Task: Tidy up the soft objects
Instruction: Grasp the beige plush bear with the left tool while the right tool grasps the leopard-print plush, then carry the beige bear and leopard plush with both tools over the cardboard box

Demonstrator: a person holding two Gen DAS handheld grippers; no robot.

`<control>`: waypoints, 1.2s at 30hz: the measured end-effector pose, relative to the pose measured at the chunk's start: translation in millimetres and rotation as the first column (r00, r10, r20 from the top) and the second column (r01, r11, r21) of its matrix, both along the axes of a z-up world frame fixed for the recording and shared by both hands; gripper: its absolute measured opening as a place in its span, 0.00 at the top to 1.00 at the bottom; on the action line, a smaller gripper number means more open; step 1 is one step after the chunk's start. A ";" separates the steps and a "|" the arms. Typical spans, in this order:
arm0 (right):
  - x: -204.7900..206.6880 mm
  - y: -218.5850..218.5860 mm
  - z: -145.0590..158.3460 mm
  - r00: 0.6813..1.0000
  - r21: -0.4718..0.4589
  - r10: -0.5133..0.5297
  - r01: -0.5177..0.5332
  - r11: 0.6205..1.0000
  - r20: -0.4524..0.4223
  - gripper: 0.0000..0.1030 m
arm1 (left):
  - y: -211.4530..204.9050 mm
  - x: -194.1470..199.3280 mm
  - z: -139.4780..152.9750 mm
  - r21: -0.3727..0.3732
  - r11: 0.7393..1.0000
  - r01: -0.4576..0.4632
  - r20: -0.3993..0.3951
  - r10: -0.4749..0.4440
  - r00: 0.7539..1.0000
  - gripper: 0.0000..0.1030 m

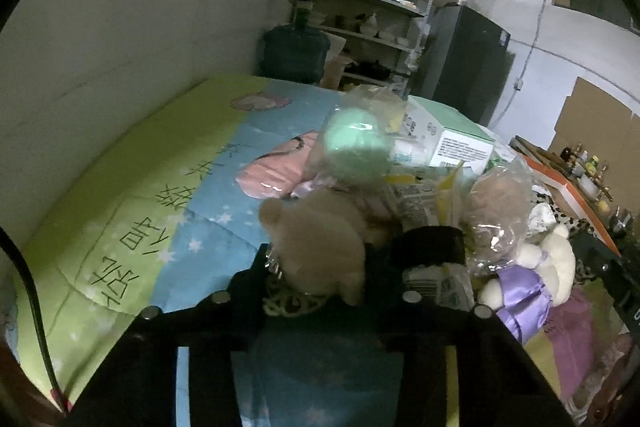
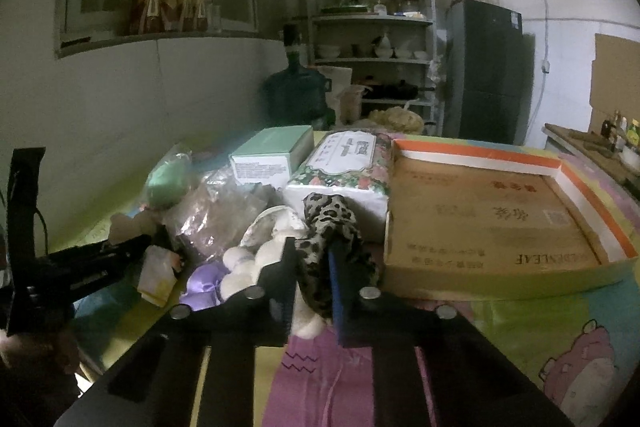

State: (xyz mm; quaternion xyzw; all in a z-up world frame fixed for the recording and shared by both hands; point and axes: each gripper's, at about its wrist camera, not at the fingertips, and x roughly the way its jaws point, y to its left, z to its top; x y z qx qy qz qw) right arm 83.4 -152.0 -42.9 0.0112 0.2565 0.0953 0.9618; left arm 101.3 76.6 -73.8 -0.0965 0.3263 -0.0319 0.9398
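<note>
Two bagged plush toys (image 1: 496,211), one white bear (image 1: 552,267), one tray (image 2: 600,223).

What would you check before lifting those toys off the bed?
1. Left gripper closed on the beige plush bear: ok.
2. Right gripper closed on the leopard-print soft fabric piece: ok.
3. Leopard piece free of the white plush toy with the purple ribbon: cannot tell; they touch.
4. Shallow cardboard box with the orange rim has room inside: ok.
5. Bear clear of the crinkly clear plastic bags: cannot tell; one lies close beside it.
</note>
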 end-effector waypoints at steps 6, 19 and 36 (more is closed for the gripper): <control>-5.1 -6.7 5.9 1.000 0.027 -0.001 0.000 1.000 0.025 0.93 | 6.2 -9.0 6.6 -0.034 0.999 -0.004 0.043 0.005 0.999 0.65; -22.9 -7.9 29.7 0.994 0.028 0.012 -0.015 1.000 0.106 0.95 | 13.9 -27.8 38.9 -0.027 0.999 -0.028 0.160 0.032 0.987 0.65; -36.7 -4.4 51.9 0.981 0.007 0.028 -0.030 1.000 0.191 0.95 | 3.3 -36.7 67.9 -0.019 1.000 0.000 0.244 0.005 0.970 0.65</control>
